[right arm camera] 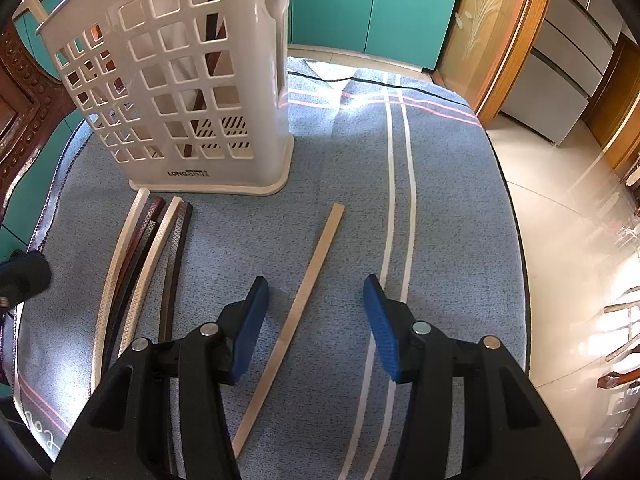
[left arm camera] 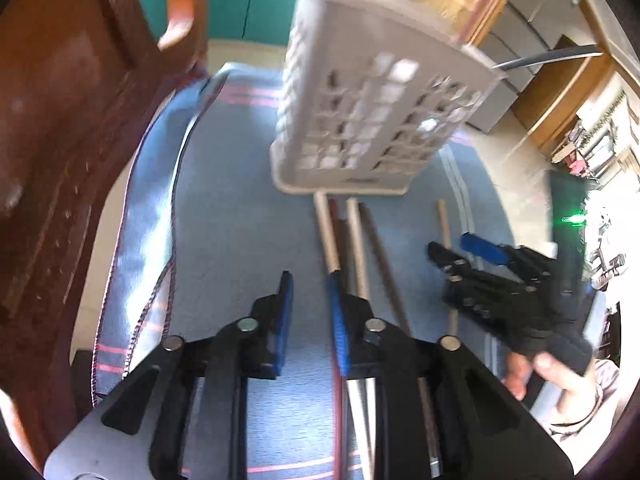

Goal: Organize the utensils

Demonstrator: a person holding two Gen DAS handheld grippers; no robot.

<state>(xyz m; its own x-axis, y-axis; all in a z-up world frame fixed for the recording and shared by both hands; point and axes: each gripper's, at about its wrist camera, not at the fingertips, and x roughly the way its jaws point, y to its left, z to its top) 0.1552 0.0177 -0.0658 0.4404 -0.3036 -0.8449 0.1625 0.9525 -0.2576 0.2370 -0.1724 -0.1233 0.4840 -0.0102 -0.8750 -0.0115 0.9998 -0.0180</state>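
Left gripper (left arm camera: 310, 292), fingers released and empty, is hovering beside the bundled chopsticks (right arm camera: 140, 264) fronting the basket (right arm camera: 176, 80); right gripper (right arm camera: 316, 320), fingers released, is straddling the lone chopstick (right arm camera: 304, 300) for pickup.

The left hand-held gripper (left arm camera: 310, 280) points steeply down toward the white utensil basket (left arm camera: 372, 112), its blue-padded jaws drawn fairly close with a gap between them and nothing in it. The right hand-held gripper (right arm camera: 316, 304) also tilts steeply down, nearer the viewer than the basket and off to its right side, jaws standing well apart over a pale chopstick (right arm camera: 296, 312) without touching it. A bare hand (left arm camera: 556, 372) grips the right tool's handle from behind.
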